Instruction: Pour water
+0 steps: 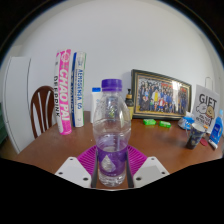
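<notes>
Clear plastic water bottle with a purple cap point(111, 128) stands upright right between the gripper point(111, 172) fingers, purple pads point(90, 158) hugging its base; whether they press on it, I cannot tell. It's on a brown wooden table point(50, 150). Beyond: a framed group photo point(160, 97), upright books point(68, 90), a wooden chair point(42, 108).

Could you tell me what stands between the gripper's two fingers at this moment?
In the gripper view, a clear water bottle with a purple cap stands upright between the fingers of the gripper, against their pink pads; whether both press on it cannot be told.
</notes>
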A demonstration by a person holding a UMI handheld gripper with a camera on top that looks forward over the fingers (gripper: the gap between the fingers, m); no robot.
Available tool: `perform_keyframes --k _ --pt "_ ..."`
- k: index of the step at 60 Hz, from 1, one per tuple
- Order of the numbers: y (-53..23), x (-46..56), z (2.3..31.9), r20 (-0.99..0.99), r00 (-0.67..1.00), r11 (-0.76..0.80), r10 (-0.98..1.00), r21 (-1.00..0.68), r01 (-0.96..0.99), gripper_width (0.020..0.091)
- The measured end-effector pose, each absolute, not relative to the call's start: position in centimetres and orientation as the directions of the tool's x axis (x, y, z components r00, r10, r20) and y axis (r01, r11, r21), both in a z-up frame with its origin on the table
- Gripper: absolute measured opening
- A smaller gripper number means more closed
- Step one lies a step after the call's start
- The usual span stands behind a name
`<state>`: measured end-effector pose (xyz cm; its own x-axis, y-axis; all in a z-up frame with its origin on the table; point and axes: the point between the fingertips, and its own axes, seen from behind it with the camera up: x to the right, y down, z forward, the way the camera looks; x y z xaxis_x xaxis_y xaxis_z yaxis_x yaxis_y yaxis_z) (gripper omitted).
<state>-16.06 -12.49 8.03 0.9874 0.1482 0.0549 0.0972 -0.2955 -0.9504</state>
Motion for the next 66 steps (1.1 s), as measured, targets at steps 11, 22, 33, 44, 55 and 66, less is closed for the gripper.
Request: perform_keyframes --k 11,22,33,44,55,66 --pt "-12.4 -15.4 8.2 -0.029 0.986 -0.35 0.162 -0.936 0.03 0.0341" --pt "-11.4 -14.2 13.6 -0.274 0.951 -0.362 0.146 -0.909 -0.206 0.0341" --pt "-8.5 -9.8 21.0 -0.69 0.716 -0.362 0.101 -0.696 -0.62 0.034" --pt "-4.8 -2.6 24.3 -0.945 0.326 -0.337 0.029 -0.316 -0.887 0.0342" --pt "-2.1 3.8 22.6 -0.998 -0.024 -0.314 -0.061 0.042 -0.948 0.0341" --pt "-0.5 8.3 20.7 -0.934 -0.336 -0.259 -0.122 0.356 -0.898 0.034"
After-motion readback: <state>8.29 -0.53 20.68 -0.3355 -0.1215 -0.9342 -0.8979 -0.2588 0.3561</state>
